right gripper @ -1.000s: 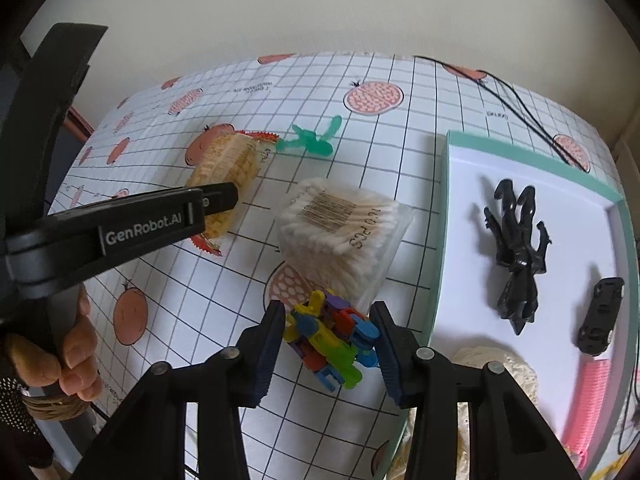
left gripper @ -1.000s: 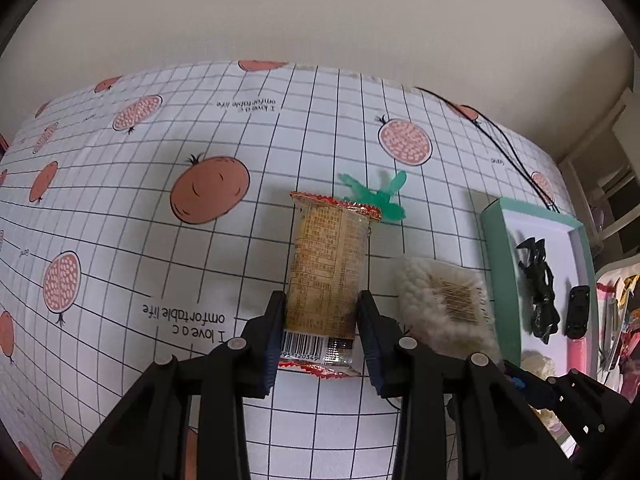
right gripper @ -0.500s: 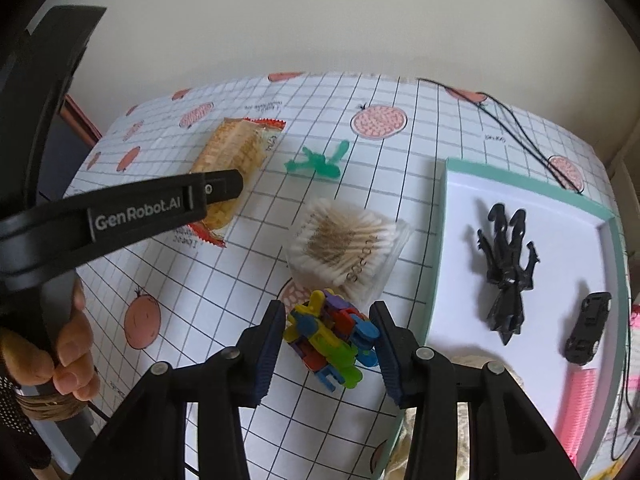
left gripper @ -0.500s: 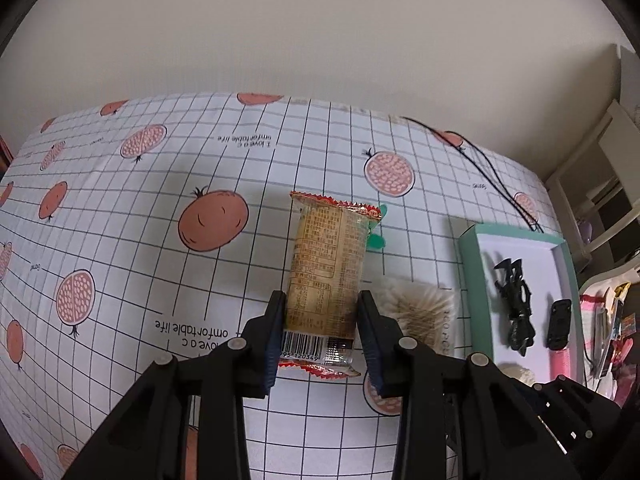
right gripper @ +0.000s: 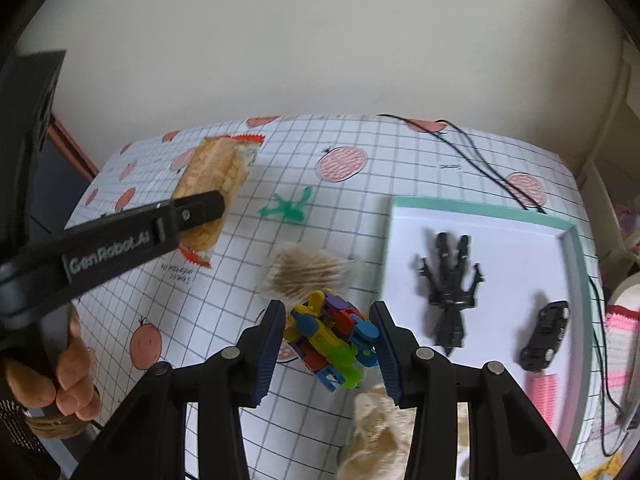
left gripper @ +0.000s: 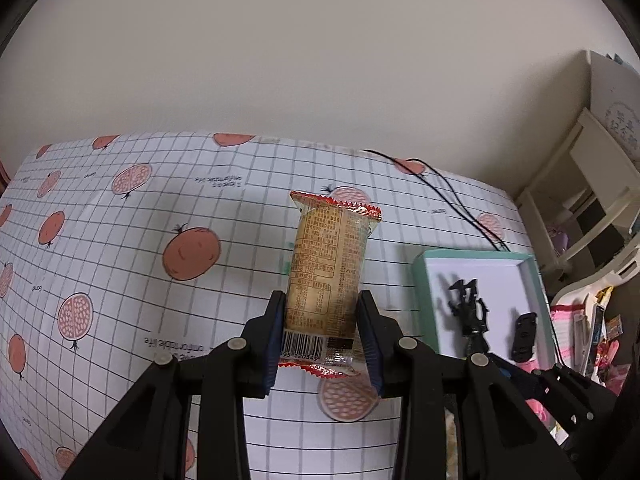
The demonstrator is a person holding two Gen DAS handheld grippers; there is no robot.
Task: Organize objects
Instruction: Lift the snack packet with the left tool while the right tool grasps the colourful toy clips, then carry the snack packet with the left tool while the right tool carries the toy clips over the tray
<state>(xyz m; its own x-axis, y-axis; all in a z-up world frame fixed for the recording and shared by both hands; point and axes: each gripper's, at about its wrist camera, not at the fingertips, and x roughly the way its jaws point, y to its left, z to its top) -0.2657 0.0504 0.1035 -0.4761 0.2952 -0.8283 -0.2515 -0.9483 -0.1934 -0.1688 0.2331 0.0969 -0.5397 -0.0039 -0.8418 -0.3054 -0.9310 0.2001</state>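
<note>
Your left gripper (left gripper: 322, 332) pinches the snack packet (left gripper: 329, 276) near its barcode end, holding it above the gridded worktop (left gripper: 120, 280). Your right gripper (right gripper: 328, 340) clamps the multicoloured block toy (right gripper: 330, 338) between its fingers, over the worktop just beside the tray (right gripper: 480, 212), which holds a black figure (right gripper: 450, 284) and a toy car (right gripper: 546, 334).

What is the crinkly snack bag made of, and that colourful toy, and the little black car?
The snack bag looks like thin glossy plastic film: shiny, see-through at the bottom, with zigzag sealed ends. The colourful toy seems hard, smooth plastic, made of bright solid-coloured linked pieces. The little black car in the tray looks like glossy plastic or painted metal; it is too small to tell which.
</note>
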